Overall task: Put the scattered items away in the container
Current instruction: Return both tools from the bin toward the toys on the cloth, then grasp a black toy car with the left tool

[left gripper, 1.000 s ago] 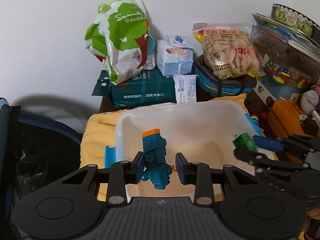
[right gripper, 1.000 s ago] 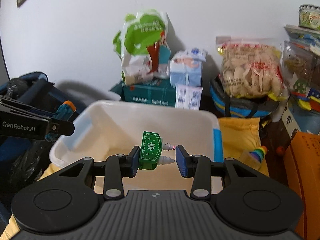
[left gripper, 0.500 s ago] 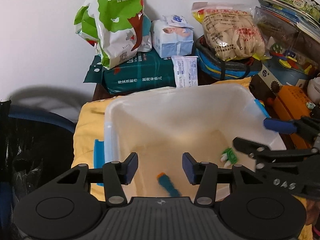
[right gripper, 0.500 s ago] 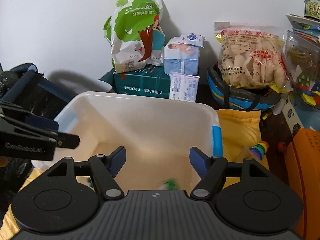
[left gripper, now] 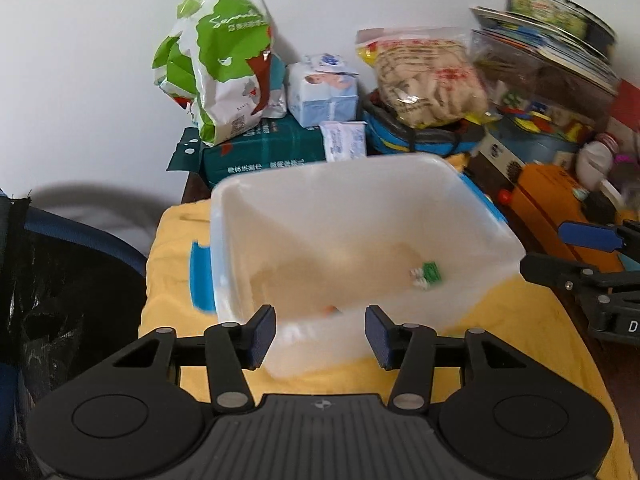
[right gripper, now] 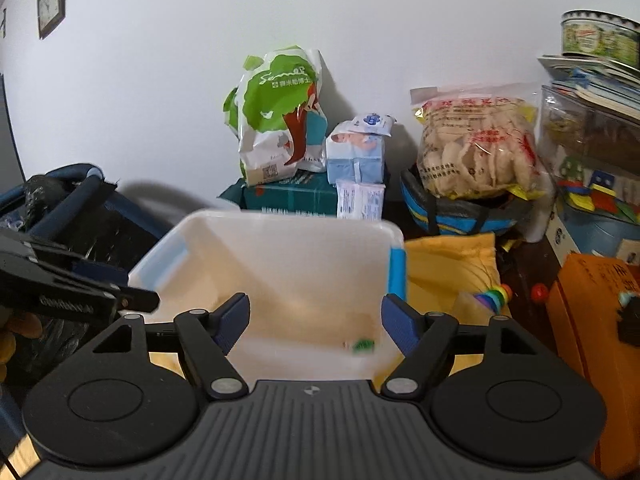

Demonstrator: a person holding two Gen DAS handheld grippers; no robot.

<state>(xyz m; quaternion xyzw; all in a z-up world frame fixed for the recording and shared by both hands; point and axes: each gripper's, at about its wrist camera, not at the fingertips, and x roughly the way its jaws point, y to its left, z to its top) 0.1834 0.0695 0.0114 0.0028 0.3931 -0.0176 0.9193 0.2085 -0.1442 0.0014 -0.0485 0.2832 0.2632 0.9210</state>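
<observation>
Inside the white bin (left gripper: 472, 216), near its right wall, lies a small green toy (left gripper: 429, 273); an orange bit (left gripper: 332, 309) peeks up at the near wall, too hidden to identify. Left claw (left gripper: 320, 334) is spread wide and holds nothing, hanging over the near rim. Right claw (right gripper: 316, 322) is also wide and empty, over the near edge of the same bin (right gripper: 280, 220), green toy (right gripper: 362, 345) low between its fingers. So at least one item is in, likely two. Left to do, by my read: a rainbow toy (right gripper: 494, 297) sits on the yellow cloth (right gripper: 448, 264) just right of the bin, and a red ball (right gripper: 539, 291) lies on the dark surface beyond it. Room: open above the bin. Right side is tight, with an orange box (right gripper: 592, 300) near the rainbow toy. Left side is crowded by a dark bag (left gripper: 60, 280). Both claws sit close together, so keep them from clashing.
</observation>
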